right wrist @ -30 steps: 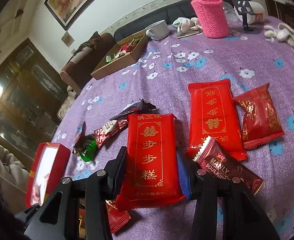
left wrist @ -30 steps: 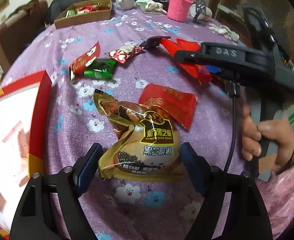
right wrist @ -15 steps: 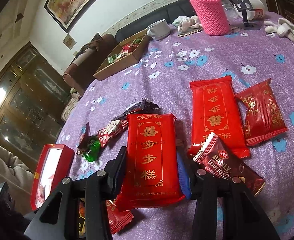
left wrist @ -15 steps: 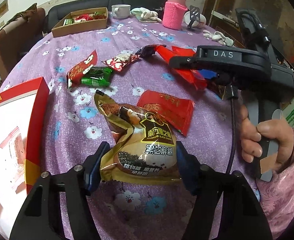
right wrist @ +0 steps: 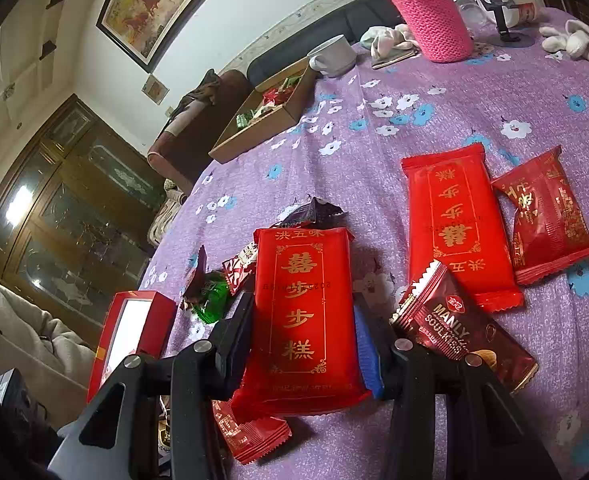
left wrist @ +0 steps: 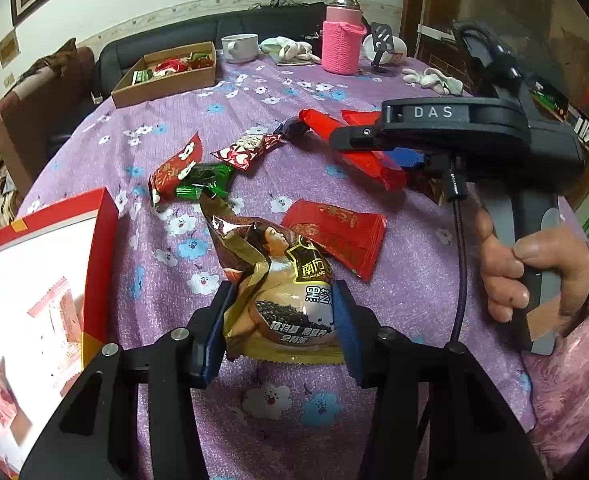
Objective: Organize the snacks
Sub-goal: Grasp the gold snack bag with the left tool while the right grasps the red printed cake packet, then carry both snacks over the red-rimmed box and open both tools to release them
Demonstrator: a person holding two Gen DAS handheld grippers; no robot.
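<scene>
- Left tool (left wrist: 280, 322) clamps the gold sesame-paste packet (left wrist: 282, 292); right tool (right wrist: 304, 338) clamps a red cake packet (right wrist: 304, 316)
- Pick-up step; next, likely carry both to the red box (left wrist: 102, 240) at near left

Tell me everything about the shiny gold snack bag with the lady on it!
The crinkly gold foil snack bag is a puffy pouch printed with a woman's portrait, a black panel of Chinese characters and a picture of dark seeds. The left gripper has its blue-padded jaws shut on its lower sides, creasing the foil. It points away from the camera over the purple flowered tablecloth. Its twisted top end reaches a green foil candy, and its right edge overlaps a flat red packet.
</scene>
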